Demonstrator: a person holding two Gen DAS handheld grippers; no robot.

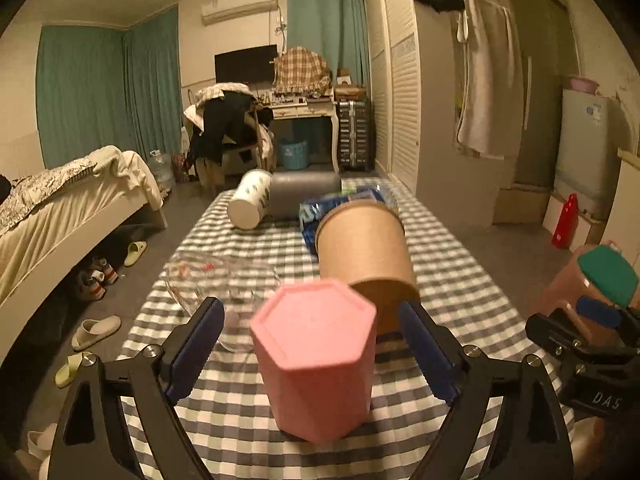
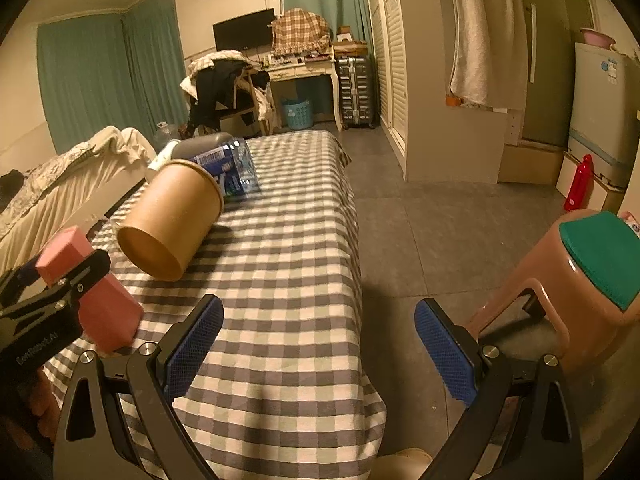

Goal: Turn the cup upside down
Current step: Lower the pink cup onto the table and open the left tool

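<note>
A pink hexagonal cup (image 1: 316, 360) stands upside down on the checked tablecloth (image 1: 248, 412), flat base up, between the fingers of my left gripper (image 1: 316, 344). The jaws are wide open and clear of its sides. The cup also shows in the right wrist view (image 2: 100, 304), at the left, partly behind the left gripper's finger. My right gripper (image 2: 318, 344) is open and empty, over the table's right edge. It also shows in the left wrist view (image 1: 596, 320) at the far right.
A brown paper cup (image 1: 366, 256) lies on its side just behind the pink cup. A glass bowl (image 1: 216, 280) sits to the left, and a blue packet (image 1: 344, 204), a grey roll (image 1: 304, 196) and a white cup (image 1: 250, 200) farther back. A pink stool (image 2: 568, 280) stands right of the table.
</note>
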